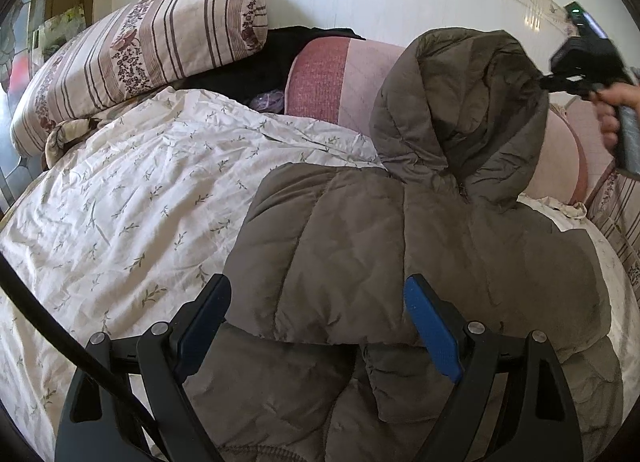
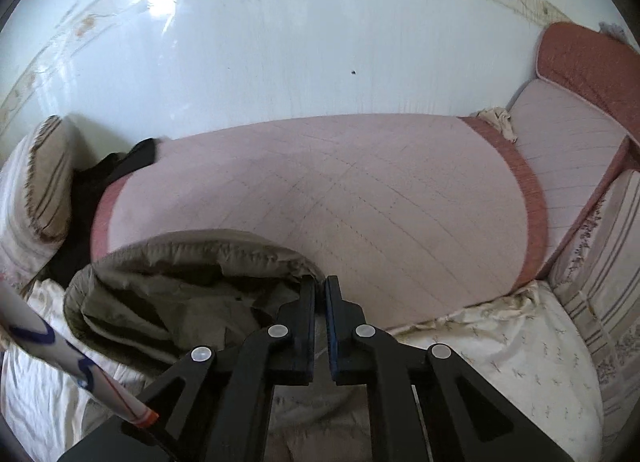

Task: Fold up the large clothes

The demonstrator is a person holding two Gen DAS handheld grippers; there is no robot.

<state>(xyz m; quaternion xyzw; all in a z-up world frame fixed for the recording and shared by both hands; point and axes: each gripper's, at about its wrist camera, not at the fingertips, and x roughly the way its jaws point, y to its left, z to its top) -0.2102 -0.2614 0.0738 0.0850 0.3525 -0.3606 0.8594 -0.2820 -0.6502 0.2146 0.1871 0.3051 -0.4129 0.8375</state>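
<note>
Left view: jacket (image 1: 400, 246) body; right view: jaws pinch hood (image 2: 192, 286) rim

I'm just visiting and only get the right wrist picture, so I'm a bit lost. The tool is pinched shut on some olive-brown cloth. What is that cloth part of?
Observer: It's the hood of a padded jacket. The right tool has it by the edge and the hood stands upright.
Visitor: Where's the rest of the jacket?
Observer: It's lying spread on a floral sheet, below the hood.
Visitor: And the other tool?
Observer: The left tool is wide open over the jacket's body and grips nothing.
</note>
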